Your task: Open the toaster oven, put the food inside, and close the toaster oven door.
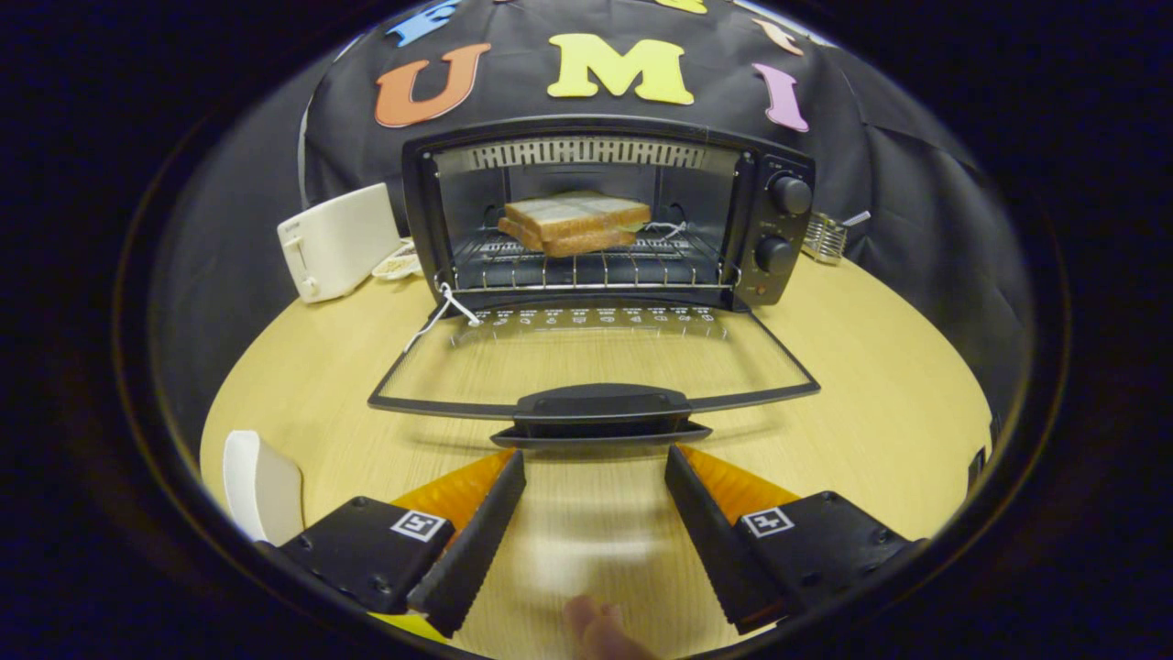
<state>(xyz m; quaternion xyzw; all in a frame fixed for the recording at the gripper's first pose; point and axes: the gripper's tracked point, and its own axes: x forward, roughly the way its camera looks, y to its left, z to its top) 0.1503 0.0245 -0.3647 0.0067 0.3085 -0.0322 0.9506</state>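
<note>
Gripper view: I see my gripper (596, 463) hanging just above the wooden surface (871, 367), its jaws spread wide with nothing between them but bare wood. The tips sit just short of the handle (600, 410) of the toaster oven door (586, 362), one on each side of it, not touching it as far as I can tell.

The door lies folded fully down toward me, flat and close over the surface, its glass pane showing the wood grain through it. Behind it the toaster oven (605, 211) stands open. On its wire rack (586, 261) I make out a sandwich (573, 223) of two bread slices with a filling between them, resting toward the back of the cavity. Two round knobs (783, 225) sit one above the other on the oven's right-hand panel.

Left of the oven stands a white toaster (337, 240), with a small dish (399, 264) tucked between the two. A wire holder (825, 236) sits to the right, behind the oven. A white object (261, 486) lies just beside my left jaw, and a fingertip (600, 631) shows below the jaws.
</note>
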